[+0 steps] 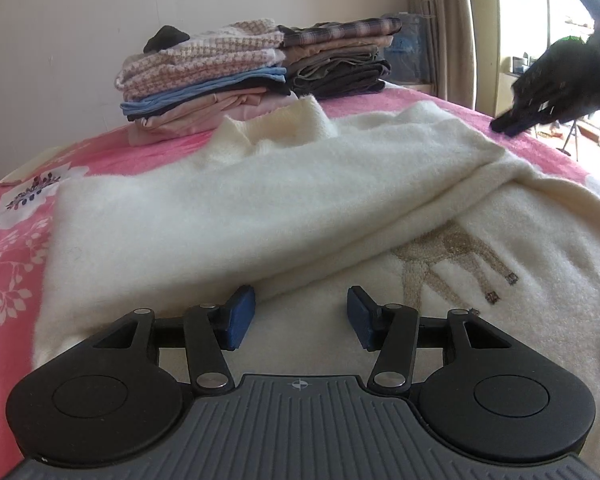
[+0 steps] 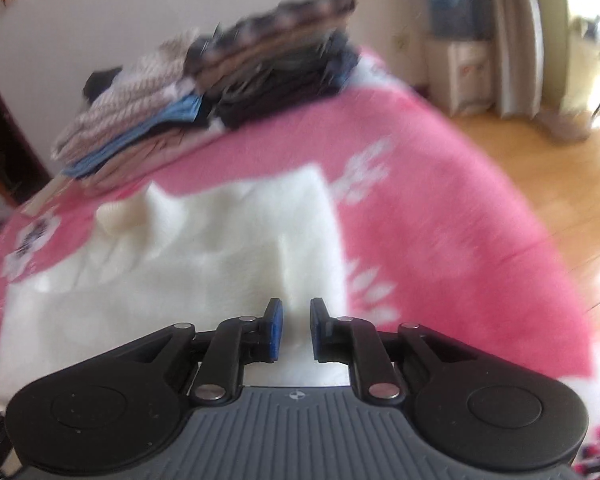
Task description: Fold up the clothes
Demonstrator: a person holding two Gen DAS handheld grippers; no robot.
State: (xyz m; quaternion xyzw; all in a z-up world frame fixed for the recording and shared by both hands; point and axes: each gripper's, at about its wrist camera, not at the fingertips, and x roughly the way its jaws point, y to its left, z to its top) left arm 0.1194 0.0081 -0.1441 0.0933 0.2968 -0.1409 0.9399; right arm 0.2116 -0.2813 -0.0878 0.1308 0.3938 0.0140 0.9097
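A big cream sweater (image 1: 260,200) lies spread out on the pink flowery bed (image 1: 4,256), with one side already folded over its middle. It looks thick, fluffy and very soft, so I think it is light but floppy. It will sag and bend wherever nobody holds it, and the fuzzy wool should not slip much. A brown stitched animal (image 1: 452,264) shows on the near right part. The left gripper (image 1: 301,316) sits low over the near edge of the sweater, its blue fingers (image 1: 240,316) spread apart with nothing between them. The right gripper (image 2: 296,330) is above the right side of the sweater, and its fingers have a small gap with nothing pinched. Its view is blurry. From the left view the right gripper hangs near the far right edge. A good place to take hold looks like a doubled edge or a corner, where the wool is thick enough to pinch. The ribbed collar (image 1: 276,124) at the far end could work too. Two stacks of folded clothes (image 1: 260,64) wait at the far side of the bed.
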